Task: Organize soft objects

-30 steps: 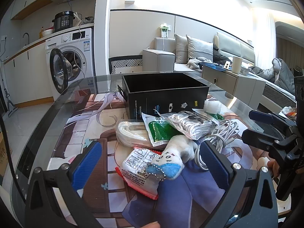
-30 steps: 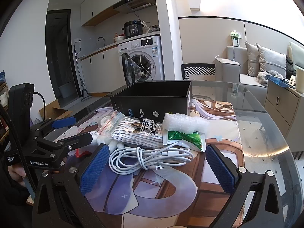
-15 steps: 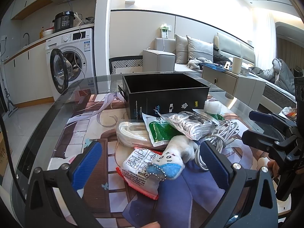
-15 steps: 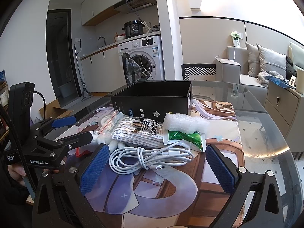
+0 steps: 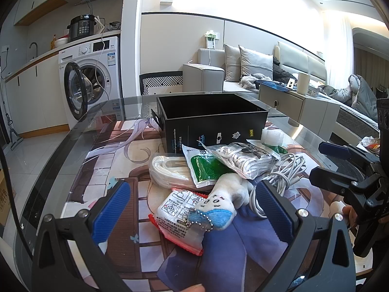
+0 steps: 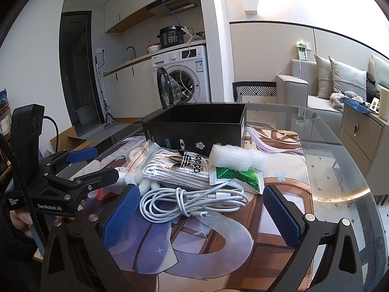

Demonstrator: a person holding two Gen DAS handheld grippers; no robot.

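Note:
A pile of soft items lies on the glass table before an open black box (image 5: pixel 214 124), also in the right wrist view (image 6: pixel 197 126). The pile holds a white plush with a blue tip (image 5: pixel 218 206), a red-edged white packet (image 5: pixel 180 221), a green pouch (image 5: pixel 206 170), a bagged white cord (image 5: pixel 167 172), a bag of striped socks (image 6: pixel 180 170), a coiled white cable (image 6: pixel 194 202) and white foam (image 6: pixel 231 158). My left gripper (image 5: pixel 192 216) is open, its jaws either side of the plush. My right gripper (image 6: pixel 199 214) is open around the cable.
A printed mat (image 6: pixel 218 243) covers the round glass table (image 6: pixel 340 170). Beyond it stand a washing machine (image 5: pixel 90 77), a patterned chair back (image 5: pixel 161 85), a sofa (image 5: pixel 243 73) and a low cabinet (image 5: pixel 299 102).

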